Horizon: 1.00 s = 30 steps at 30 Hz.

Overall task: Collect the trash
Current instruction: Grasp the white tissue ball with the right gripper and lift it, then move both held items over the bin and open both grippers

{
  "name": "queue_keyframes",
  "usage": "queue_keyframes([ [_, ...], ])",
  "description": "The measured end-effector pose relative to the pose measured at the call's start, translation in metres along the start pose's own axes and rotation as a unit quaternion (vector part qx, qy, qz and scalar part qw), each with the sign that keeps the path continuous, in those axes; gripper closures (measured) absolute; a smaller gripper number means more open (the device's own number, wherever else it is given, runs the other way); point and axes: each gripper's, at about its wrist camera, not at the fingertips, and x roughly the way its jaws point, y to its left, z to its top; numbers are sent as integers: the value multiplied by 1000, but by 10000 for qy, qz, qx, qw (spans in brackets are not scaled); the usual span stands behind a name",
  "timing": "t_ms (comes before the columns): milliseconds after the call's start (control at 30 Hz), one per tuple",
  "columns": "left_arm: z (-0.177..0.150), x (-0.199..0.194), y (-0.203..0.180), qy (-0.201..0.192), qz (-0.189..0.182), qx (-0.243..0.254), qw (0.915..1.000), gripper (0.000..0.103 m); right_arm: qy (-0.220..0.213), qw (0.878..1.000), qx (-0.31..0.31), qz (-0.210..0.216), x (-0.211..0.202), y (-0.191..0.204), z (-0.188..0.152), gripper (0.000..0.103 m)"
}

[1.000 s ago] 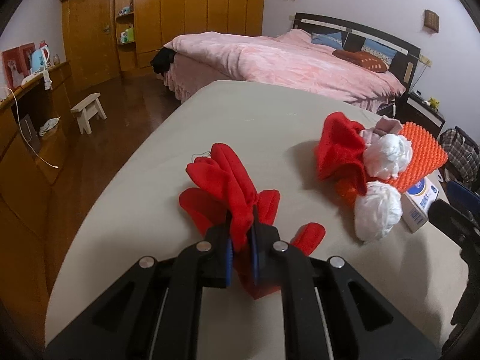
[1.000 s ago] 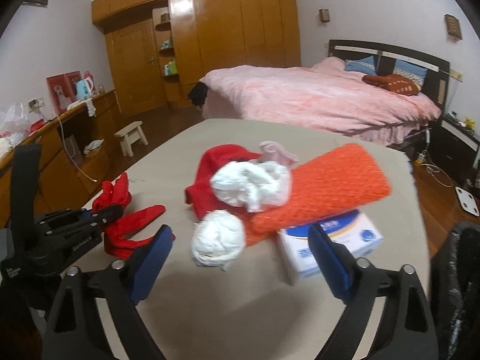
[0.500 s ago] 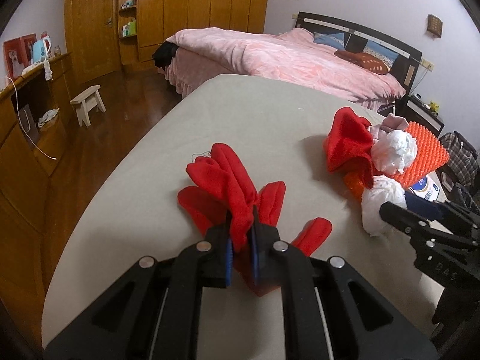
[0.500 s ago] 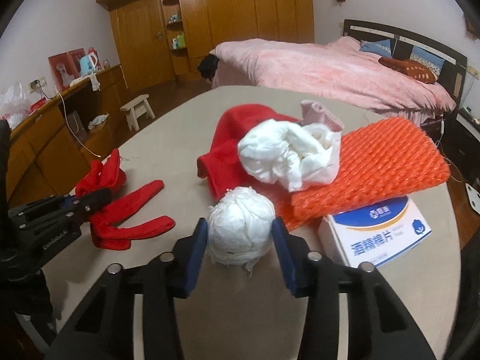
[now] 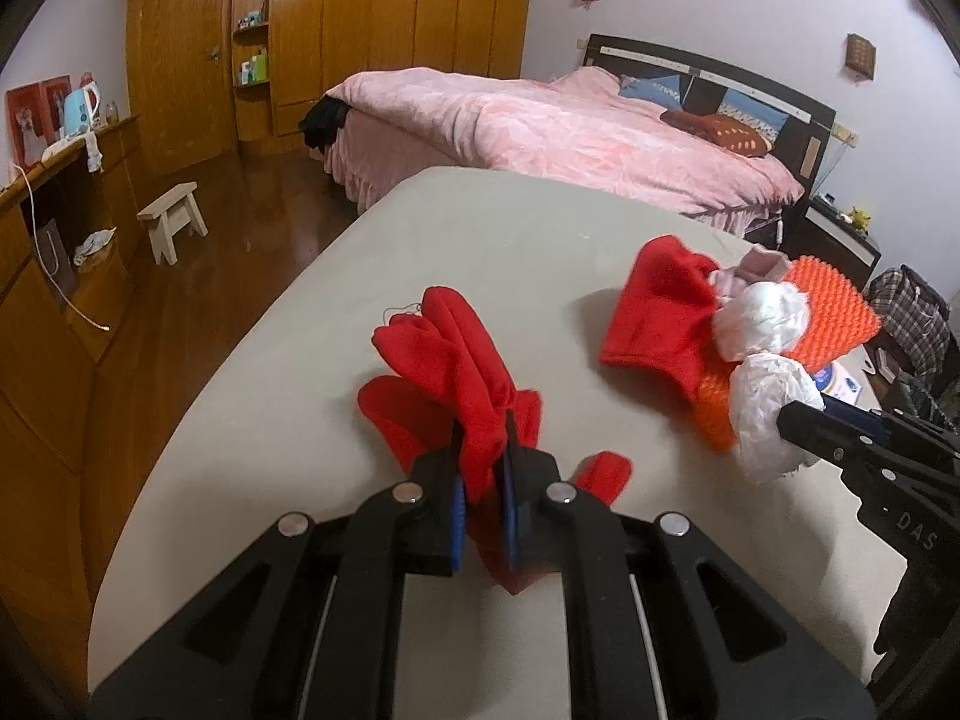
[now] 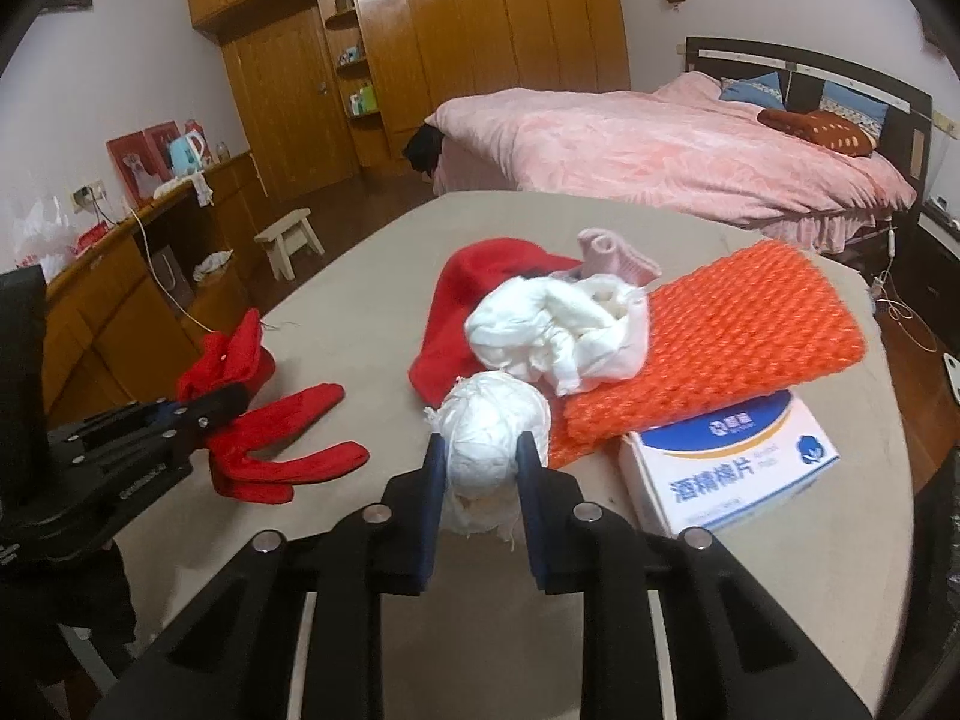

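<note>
Red fleece, soft and matte, fills the lower centre of the left wrist view: a limp red fleece glove [image 5: 456,372] with rounded, tube-like fingers lies crumpled on the smooth beige tabletop [image 5: 288,420], and the left gripper [image 5: 480,480] is clenched on a raised fold of it, the fabric pinched between the blue-lined pads. In the right wrist view the same glove sprawls at the left of the frame [image 6: 264,420]. At the lower centre of that view the right gripper [image 6: 480,468] grasps a crumpled white paper ball [image 6: 492,432], wrinkled and roughly round, with frayed wisps hanging below the pads; the ball sits on the tabletop, touching the front edge of the pile. Just above it in the frame rests a looser wad of white tissue [image 6: 552,330], lying partly on a second red fleece cloth [image 6: 474,294] and partly on a bright orange foam mesh sleeve [image 6: 732,336] with a bumpy, netted surface. A small pink ribbed knit piece [image 6: 612,252] pokes up behind the wad. Under the sleeve's lower edge, at the right, sits a white and blue cardboard box [image 6: 738,468], rectangular, printed with Chinese characters.
</note>
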Motion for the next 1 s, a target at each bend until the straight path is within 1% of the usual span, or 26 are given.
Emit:
queue_keyframes([
  [333, 6, -22, -42, -106, -318, 262, 9991, 94, -336, 9992, 108, -163, -42, -22, 5, 79],
  [533, 14, -36, -72, -217, -616, 433, 9969, 94, -546, 9979, 130, -322, -69, -34, 14, 79],
  [733, 21, -49, -105, -305, -928, 585, 9935, 94, -703, 9961, 196, -495, -96, -50, 15, 79],
  [1000, 26, -62, -154, -404, -1361, 826, 9864, 94, -943, 9914, 392, -820, -140, -84, 11, 79],
])
